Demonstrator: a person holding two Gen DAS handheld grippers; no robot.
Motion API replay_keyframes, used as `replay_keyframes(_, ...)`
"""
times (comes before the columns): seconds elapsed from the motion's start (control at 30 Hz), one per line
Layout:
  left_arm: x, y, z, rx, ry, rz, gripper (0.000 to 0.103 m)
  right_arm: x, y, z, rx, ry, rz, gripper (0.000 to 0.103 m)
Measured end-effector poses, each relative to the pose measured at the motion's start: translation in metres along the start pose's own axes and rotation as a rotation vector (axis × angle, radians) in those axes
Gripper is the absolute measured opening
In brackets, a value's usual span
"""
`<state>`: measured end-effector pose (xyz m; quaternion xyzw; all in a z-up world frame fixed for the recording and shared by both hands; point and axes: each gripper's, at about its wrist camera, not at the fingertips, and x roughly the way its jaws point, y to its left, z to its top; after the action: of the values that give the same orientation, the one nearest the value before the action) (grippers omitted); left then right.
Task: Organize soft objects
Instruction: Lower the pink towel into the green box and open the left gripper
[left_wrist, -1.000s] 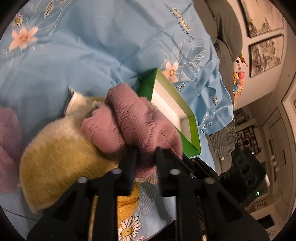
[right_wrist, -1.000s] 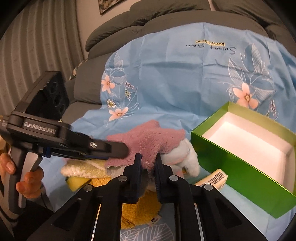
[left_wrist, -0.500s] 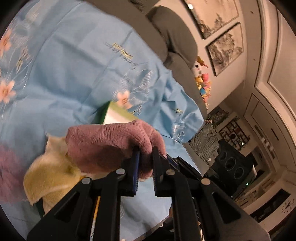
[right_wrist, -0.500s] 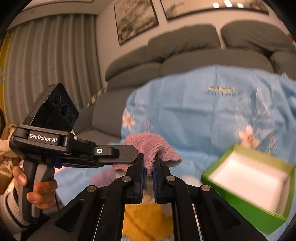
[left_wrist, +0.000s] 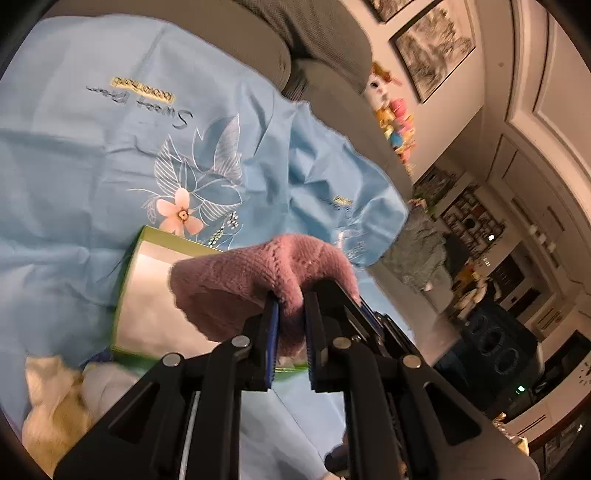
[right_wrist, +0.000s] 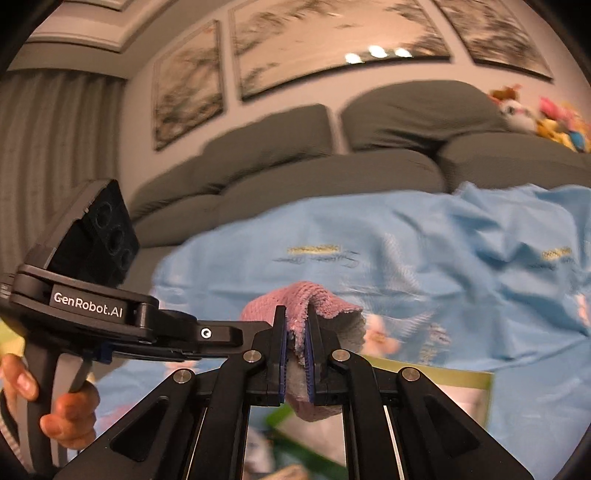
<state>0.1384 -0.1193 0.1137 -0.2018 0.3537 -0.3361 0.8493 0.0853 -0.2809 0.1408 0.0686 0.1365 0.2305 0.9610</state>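
A pink knitted cloth (left_wrist: 251, 280) hangs in the air, held from both sides. My left gripper (left_wrist: 291, 299) has the cloth's edge between its pads; its jaws are opening slightly, though the pads still press the fabric. My right gripper (right_wrist: 295, 317) is shut on another fold of the same pink cloth (right_wrist: 332, 310), close beside the left fingers. Below and behind the cloth lies an open green box (left_wrist: 147, 295) with a white inside. Part of the box is hidden by the cloth. A hand (right_wrist: 70, 417) grips the left handle.
A light blue flowered sheet (left_wrist: 92, 166) covers the grey sofa (right_wrist: 332, 177). Cream and yellow soft things (left_wrist: 55, 406) lie at the lower left beside the box. Plush toys (left_wrist: 395, 122) sit on the sofa back. Framed pictures hang on the wall.
Both grippers have risen together and lifted the pink cloth off the yellow and cream pile. The cloth now hangs over the green box, and both views tilt up toward the sofa and wall.
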Motion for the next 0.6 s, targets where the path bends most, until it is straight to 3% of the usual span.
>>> replay_keyframes(0.03, 0.01, 0.001, 0.002, -0.002, 0.006, 0.018, 0.018, 0.006, -0.011, -0.003, 0.025, 0.012, -0.035, 0.009)
replay_keyframes(0.07, 0.03, 0.008, 0.004, -0.025, 0.027, 0.045, 0.037, 0.012, -0.022, -0.007, 0.051, 0.031, -0.06, 0.009)
replay_keyframes(0.1, 0.044, 0.015, 0.005, -0.05, 0.054, 0.076, 0.067, 0.021, -0.034, -0.012, 0.076, 0.062, -0.084, 0.01)
replay_keyframes(0.13, 0.059, 0.023, 0.004, -0.07, 0.079, 0.14, 0.076, 0.031, -0.045, -0.019, 0.102, 0.109, -0.113, 0.013)
replay_keyframes(0.17, 0.066, 0.03, 0.002, -0.085, 0.088, 0.198, 0.085, 0.04, -0.054, -0.026, 0.122, 0.156, -0.147, 0.022)
replay_keyframes(0.2, 0.073, 0.039, -0.002, -0.107, 0.106, 0.247, 0.085, 0.048, -0.062, -0.034, 0.134, 0.211, -0.19, 0.046)
replay_keyframes(0.27, 0.078, 0.054, -0.009, -0.14, 0.134, 0.267, 0.085, 0.061, -0.071, -0.05, 0.143, 0.314, -0.266, 0.064)
replay_keyframes(0.43, 0.053, 0.064, -0.022, -0.146, 0.114, 0.302, 0.088, 0.045, -0.07, -0.056, 0.117, 0.3, -0.276, 0.064)
replay_keyframes(0.57, 0.014, 0.058, -0.033, -0.13, 0.046, 0.294, 0.103, 0.025, -0.067, -0.049, 0.149, 0.254, -0.211, 0.065)
replay_keyframes(0.6, 0.005, 0.054, -0.036, -0.119, 0.021, 0.296, 0.102, 0.028, -0.068, -0.048, 0.157, 0.251, -0.191, 0.066)
